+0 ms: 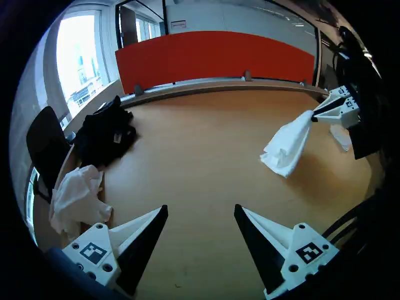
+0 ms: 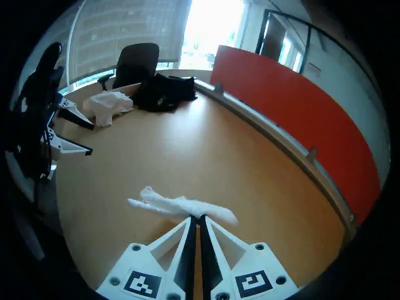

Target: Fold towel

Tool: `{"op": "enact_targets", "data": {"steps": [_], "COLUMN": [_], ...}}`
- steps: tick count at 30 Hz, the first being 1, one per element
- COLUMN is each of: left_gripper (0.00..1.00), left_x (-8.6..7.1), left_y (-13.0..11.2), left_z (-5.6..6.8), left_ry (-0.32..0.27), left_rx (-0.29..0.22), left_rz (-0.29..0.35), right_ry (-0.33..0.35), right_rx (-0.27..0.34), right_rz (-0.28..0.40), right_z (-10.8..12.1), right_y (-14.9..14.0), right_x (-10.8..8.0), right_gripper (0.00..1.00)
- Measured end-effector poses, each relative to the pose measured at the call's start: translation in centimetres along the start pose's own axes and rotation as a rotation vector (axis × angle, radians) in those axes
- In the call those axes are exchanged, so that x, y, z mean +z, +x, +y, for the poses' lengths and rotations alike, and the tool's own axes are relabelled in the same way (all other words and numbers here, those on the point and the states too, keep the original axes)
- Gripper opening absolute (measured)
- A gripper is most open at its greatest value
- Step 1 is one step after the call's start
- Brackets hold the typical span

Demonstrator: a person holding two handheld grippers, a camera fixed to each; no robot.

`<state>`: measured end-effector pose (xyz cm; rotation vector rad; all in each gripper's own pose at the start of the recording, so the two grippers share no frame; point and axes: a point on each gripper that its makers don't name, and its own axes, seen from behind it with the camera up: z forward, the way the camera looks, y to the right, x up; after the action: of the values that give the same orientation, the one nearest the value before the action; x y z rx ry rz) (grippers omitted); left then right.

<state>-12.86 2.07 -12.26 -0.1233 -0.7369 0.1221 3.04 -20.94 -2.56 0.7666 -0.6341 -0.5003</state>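
Observation:
A white towel [image 1: 287,145] hangs bunched from my right gripper [image 1: 316,116] at the right of the left gripper view, its lower end near the wooden table [image 1: 200,150]. In the right gripper view the same towel [image 2: 182,205] stretches sideways just beyond the fingertips of my right gripper [image 2: 197,218], which is shut on its edge. My left gripper [image 1: 200,212] stands open above the table's near part, nothing between its fingers. It appears again far left in the right gripper view as the left gripper [image 2: 90,137], open.
A pile of white cloths [image 1: 77,197] lies at the table's left end, beside a black bag [image 1: 105,132]. A black office chair [image 1: 45,145] stands beyond that end. A red divider panel [image 1: 215,57] runs along the table's far edge.

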Motion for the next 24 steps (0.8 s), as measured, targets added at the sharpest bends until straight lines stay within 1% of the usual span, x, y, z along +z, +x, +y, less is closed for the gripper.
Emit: {"op": "enact_targets", "data": {"steps": [5, 11, 17, 24], "left_gripper": [0.99, 0.99, 0.99, 0.99], "left_x": [-0.2, -0.3, -0.1, 0.1], "left_y": [0.6, 1.2, 1.8, 2.0], "left_z": [0.4, 1.1, 1.9, 2.3], "left_ry": [-0.005, -0.013, -0.020, -0.020], "left_rx": [0.004, 0.006, 0.008, 0.013], "left_rz": [0.013, 0.025, 0.035, 0.034], "right_ry": [-0.028, -0.060, -0.081, -0.094], "right_rx": [-0.008, 0.012, 0.031, 0.056], "right_rz": [0.032, 0.042, 0.043, 0.022], "right_z": [1.3, 3.0, 4.5, 6.7], "right_y": [2.2, 2.8, 2.3, 0.2], "right_x": [-1.7, -3.4, -4.7, -5.9], "right_gripper": [0.04, 0.04, 0.04, 0.04]}}
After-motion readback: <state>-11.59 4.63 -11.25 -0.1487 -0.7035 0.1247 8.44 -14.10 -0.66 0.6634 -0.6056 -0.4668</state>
